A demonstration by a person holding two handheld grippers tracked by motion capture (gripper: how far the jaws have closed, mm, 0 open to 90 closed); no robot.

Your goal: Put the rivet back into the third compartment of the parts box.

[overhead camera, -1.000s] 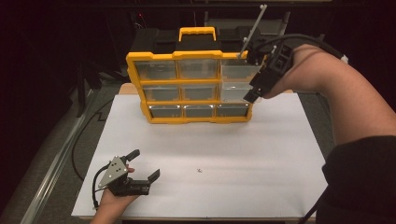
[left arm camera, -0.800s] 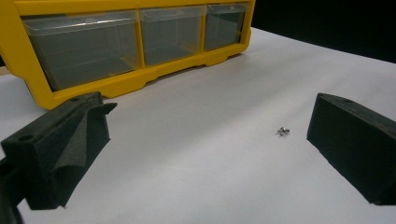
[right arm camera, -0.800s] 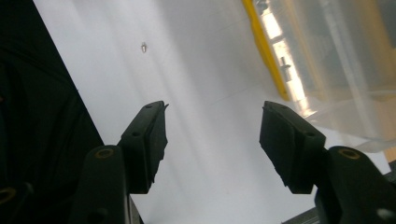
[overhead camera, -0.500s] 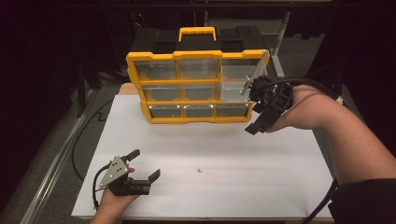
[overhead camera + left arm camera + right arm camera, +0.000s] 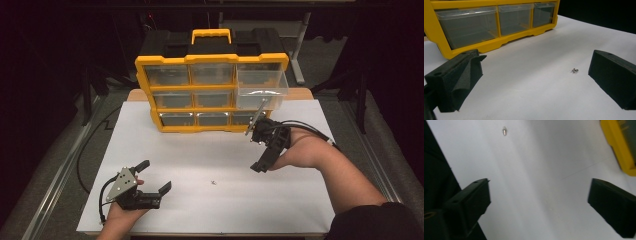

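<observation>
A yellow drawer organizer stands at the back of the white table, and its top right clear drawer is pulled out. A tiny metal screw lies loose on the table in front. My left gripper rests open at the near left, and the screw lies between its jaws but farther out. My right gripper hangs low over the table below the pulled-out drawer. Its jaws have just been opening and stand wide with nothing between them. The screw lies ahead of them.
The white tabletop spreads in front of the organizer, whose yellow corner is close to the right gripper. Black cables trail from both grippers. Dark floor and metal frames surround the table.
My right hand has come down from the top right drawer to just above the table, and its jaws have spread wider. That drawer now stands pulled out. The left gripper has stayed put.
</observation>
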